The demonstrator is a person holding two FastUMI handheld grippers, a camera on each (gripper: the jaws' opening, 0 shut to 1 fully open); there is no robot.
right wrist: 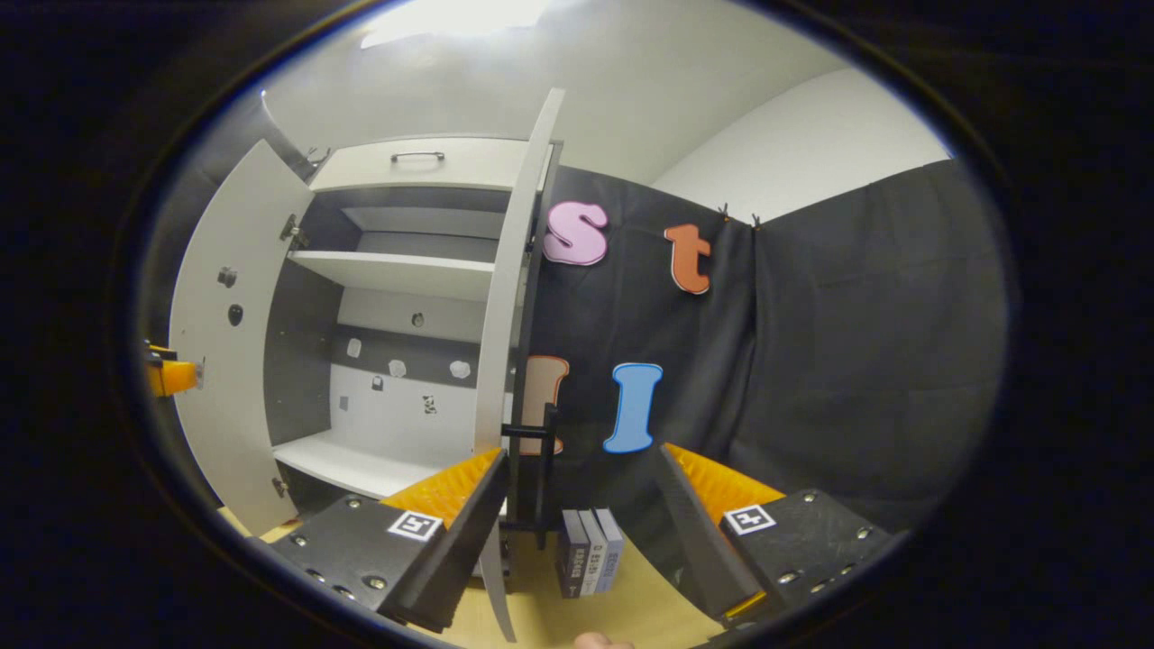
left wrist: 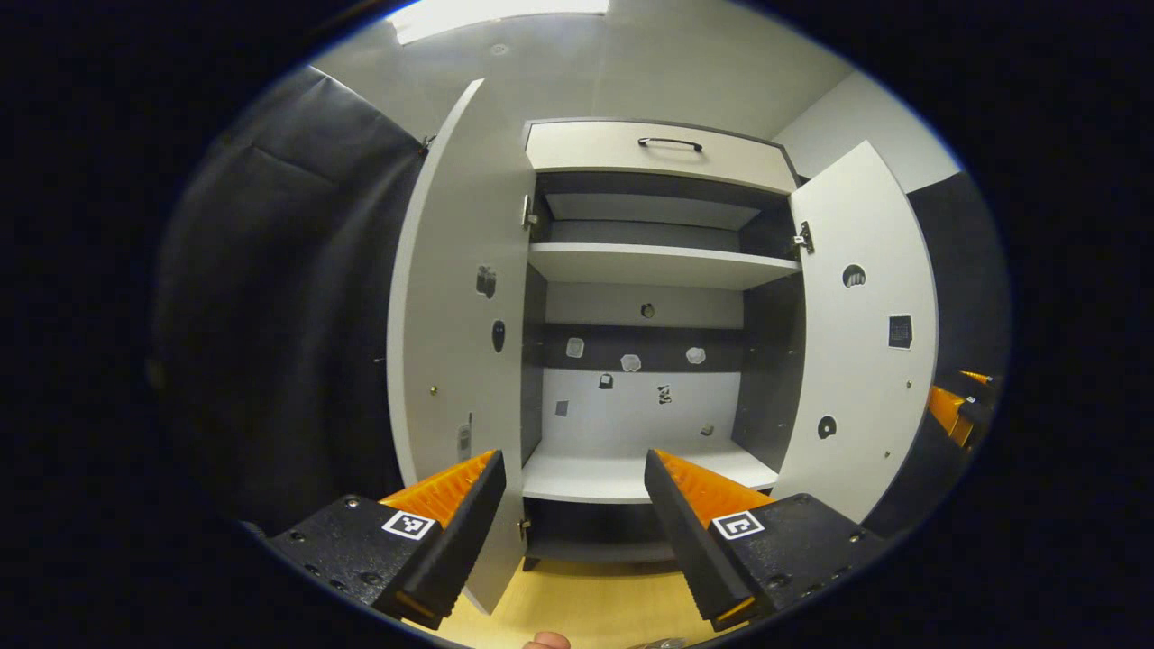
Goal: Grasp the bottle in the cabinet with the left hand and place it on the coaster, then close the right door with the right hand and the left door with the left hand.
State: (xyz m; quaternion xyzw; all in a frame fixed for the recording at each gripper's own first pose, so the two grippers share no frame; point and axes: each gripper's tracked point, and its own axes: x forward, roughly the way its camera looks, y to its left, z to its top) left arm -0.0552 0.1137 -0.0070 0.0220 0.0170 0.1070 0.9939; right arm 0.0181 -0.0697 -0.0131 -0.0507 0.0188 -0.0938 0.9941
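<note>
Jaws of my left gripper (left wrist: 570, 469) and right gripper (right wrist: 577, 464) gape wide, gripping nothing. Beyond them the cabinet (left wrist: 645, 270) stands with left door (left wrist: 455, 315) and right door (left wrist: 865, 342) swung open; I cannot find the bottle.

Cabinet (left wrist: 649, 270) shelves lie open between 2 swung-out doors (left wrist: 455, 297).

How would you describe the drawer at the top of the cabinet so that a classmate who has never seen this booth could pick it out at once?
Find the tall pale cabinet standing with both doors swung open. Look above its open shelves to the very top, where the drawer sits as a closed pale front. It alone carries a dark curved handle; the compartments below it are open.
</note>
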